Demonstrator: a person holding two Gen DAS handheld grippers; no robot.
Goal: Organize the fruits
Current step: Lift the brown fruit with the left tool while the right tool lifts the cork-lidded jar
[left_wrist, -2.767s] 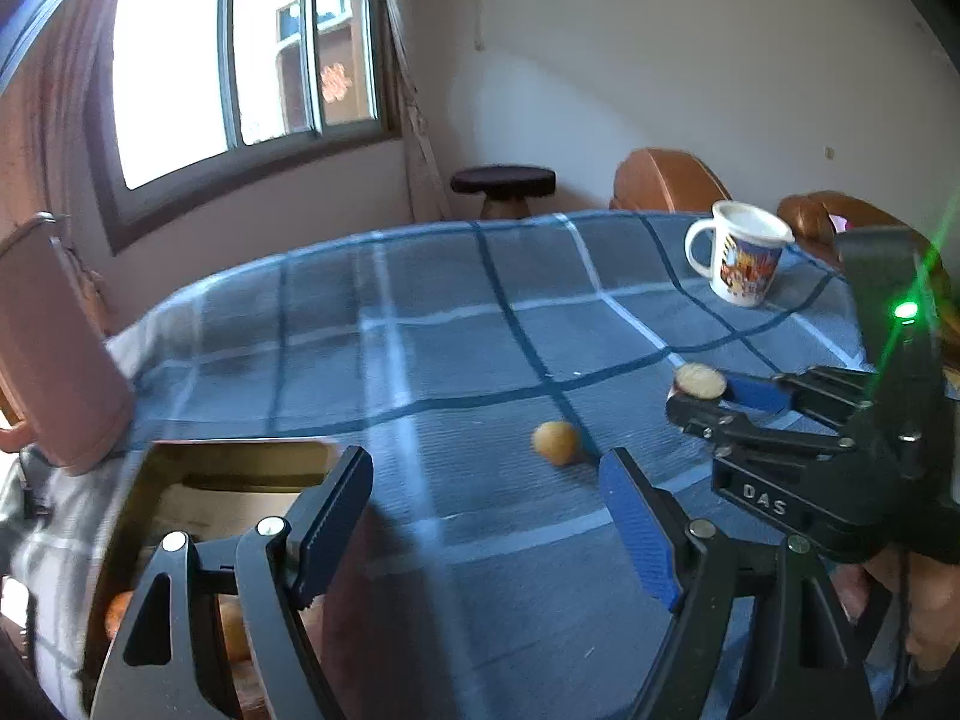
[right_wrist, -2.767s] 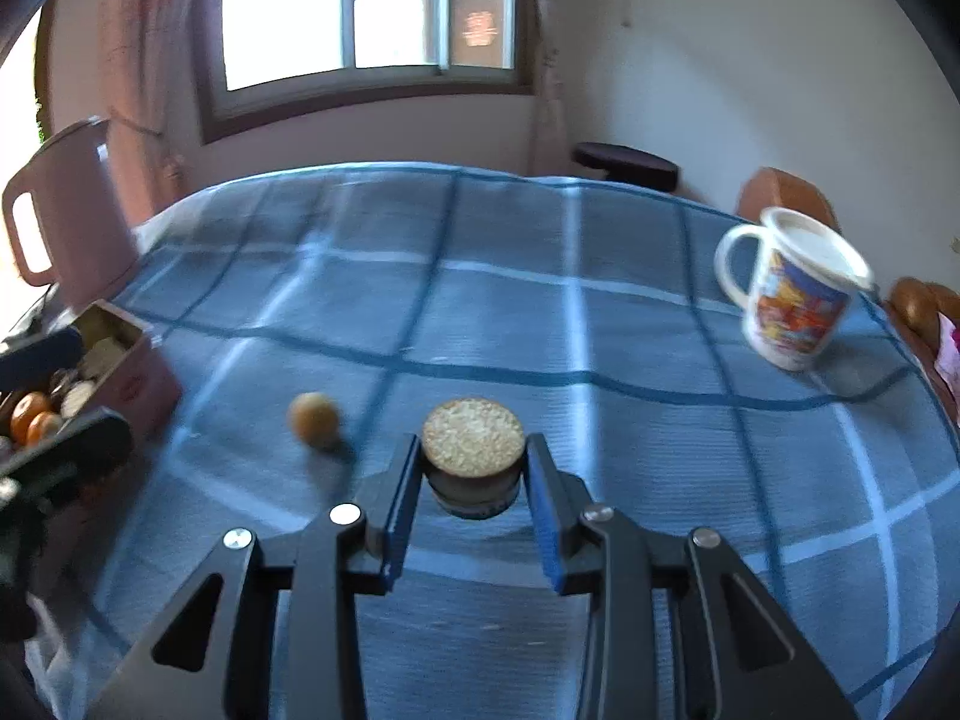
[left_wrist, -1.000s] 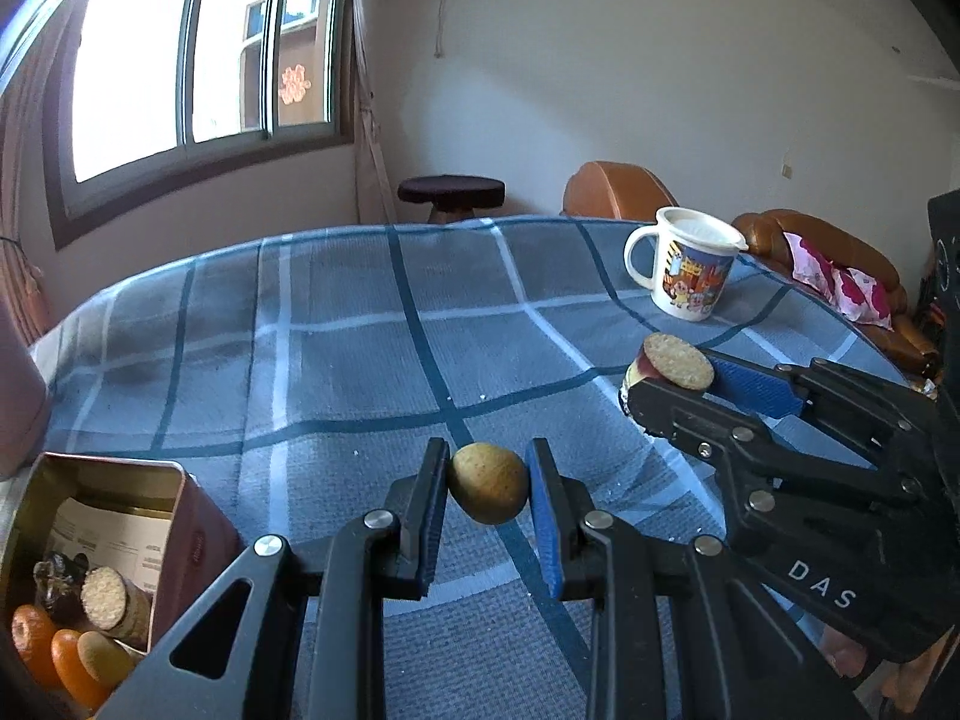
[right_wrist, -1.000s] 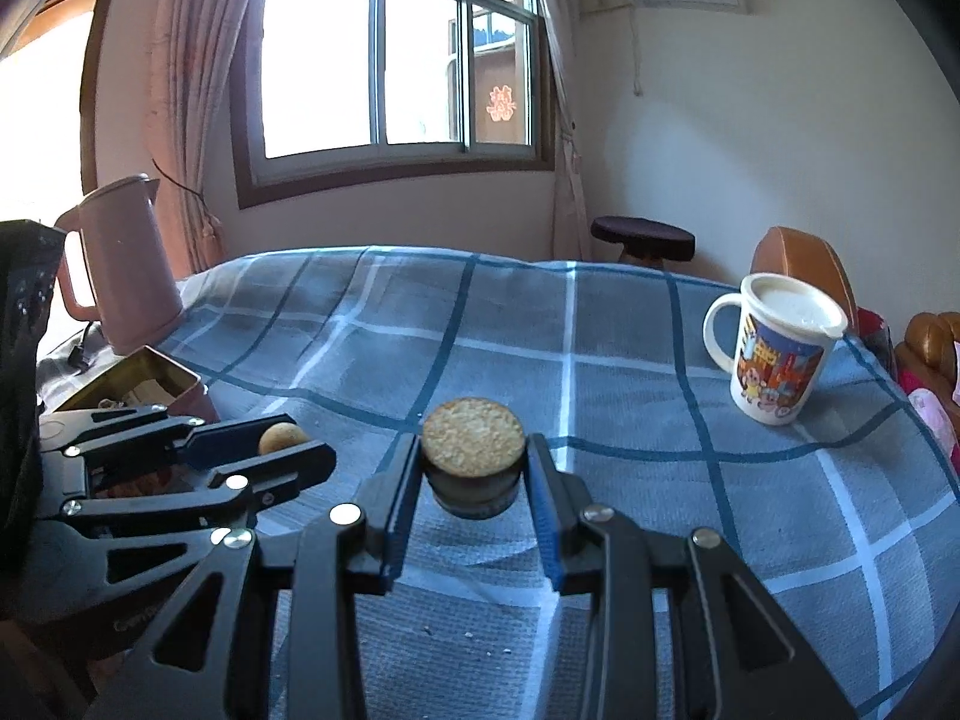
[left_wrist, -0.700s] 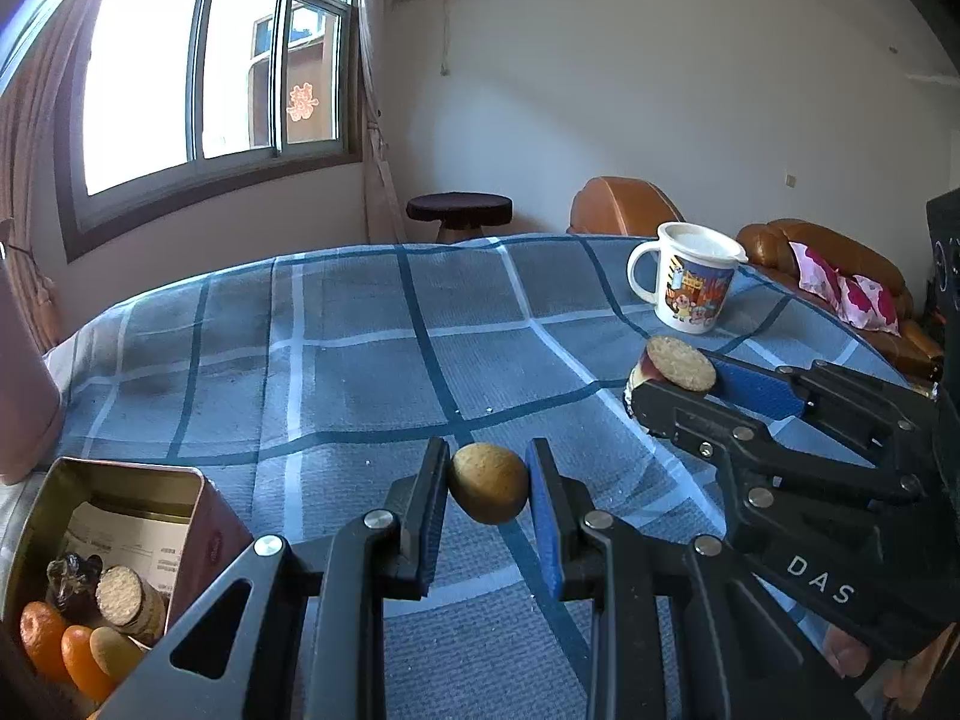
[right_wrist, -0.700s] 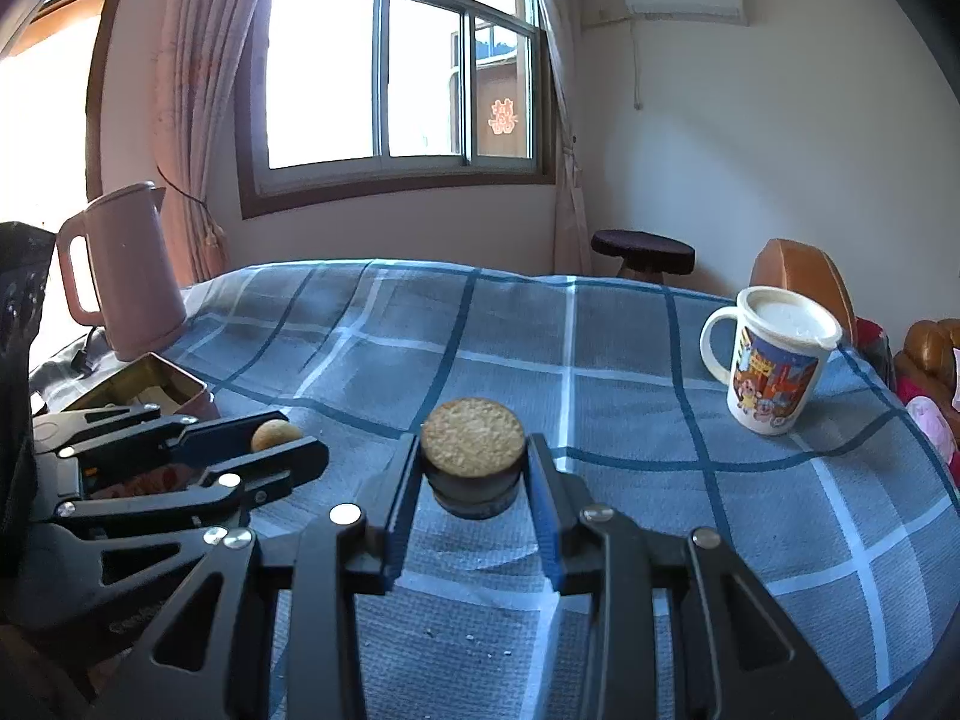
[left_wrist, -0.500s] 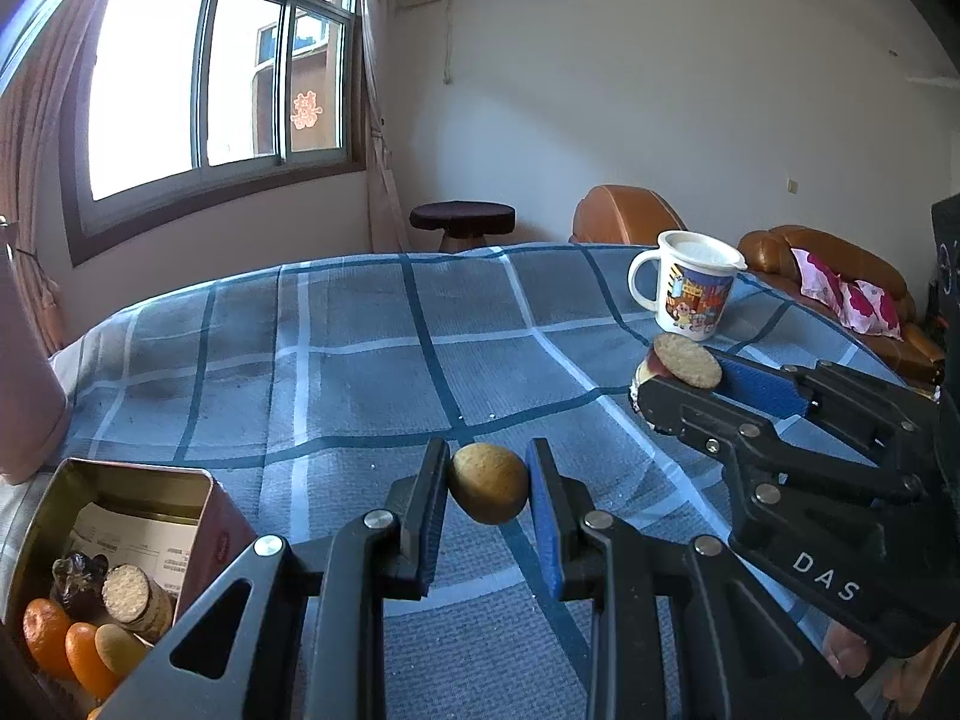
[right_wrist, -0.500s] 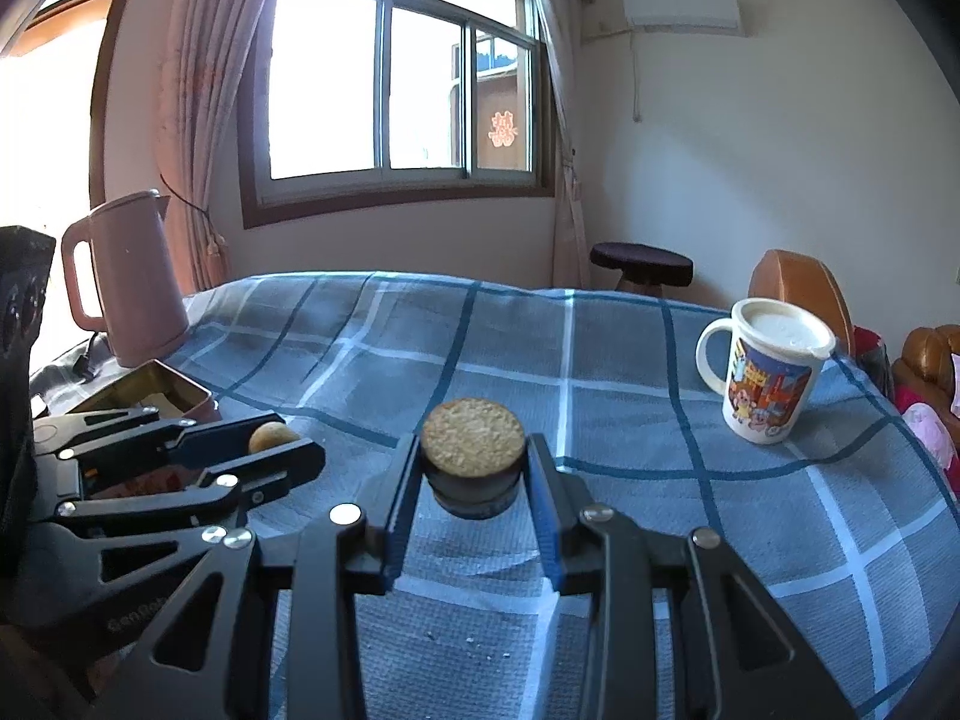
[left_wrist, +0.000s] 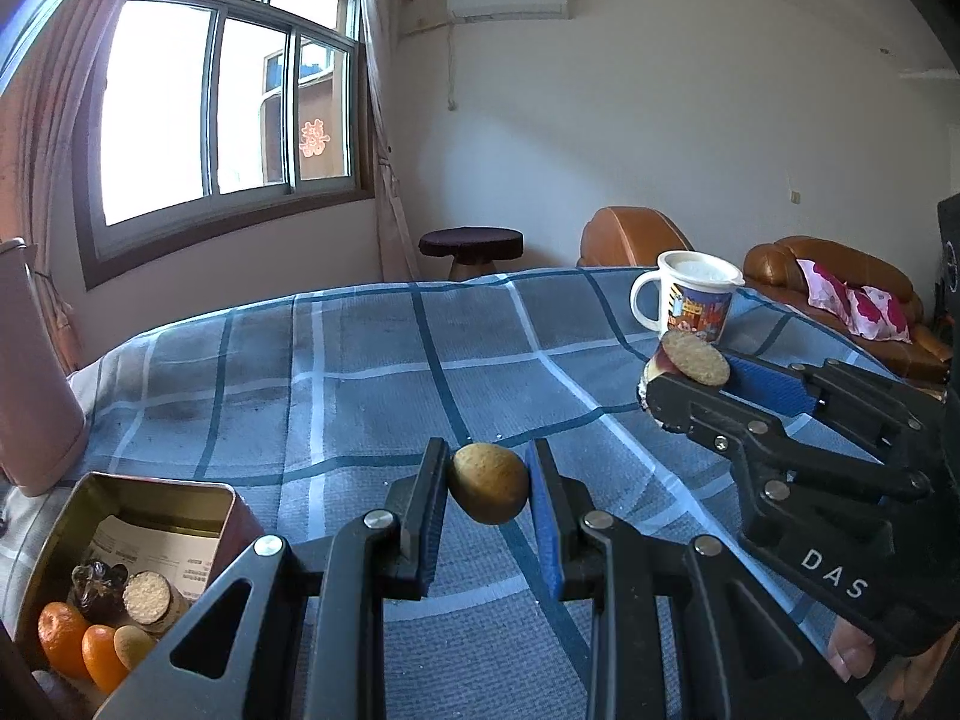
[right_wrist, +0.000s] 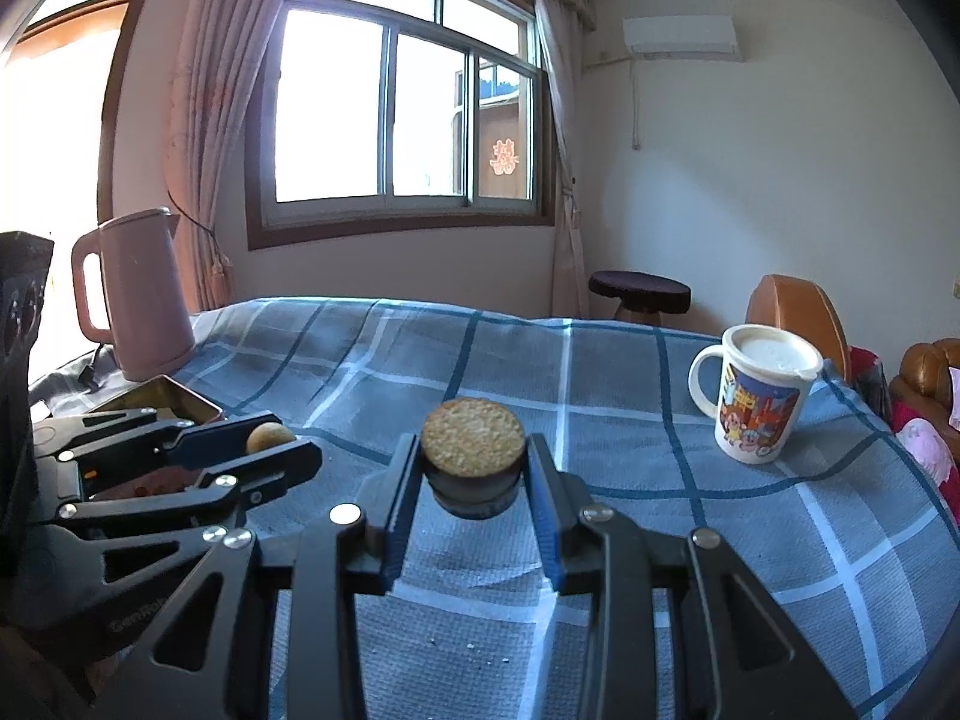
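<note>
My left gripper is shut on a small round tan fruit, held above the blue plaid tablecloth. My right gripper is shut on a cork-topped dark little jar, also held above the cloth. In the left wrist view the right gripper with the jar is to the right. In the right wrist view the left gripper with the fruit is at left. An open metal tin at lower left holds oranges, a cork-topped jar and other pieces.
A cartoon-printed white mug stands on the cloth at the right. A pink kettle stands at the table's left edge behind the tin. A dark stool and brown leather seats lie beyond the table.
My left gripper closed on the tan fruit that lay on the cloth and lifted it. Both grippers have risen, each keeping its hold; the right kept the jar throughout.
</note>
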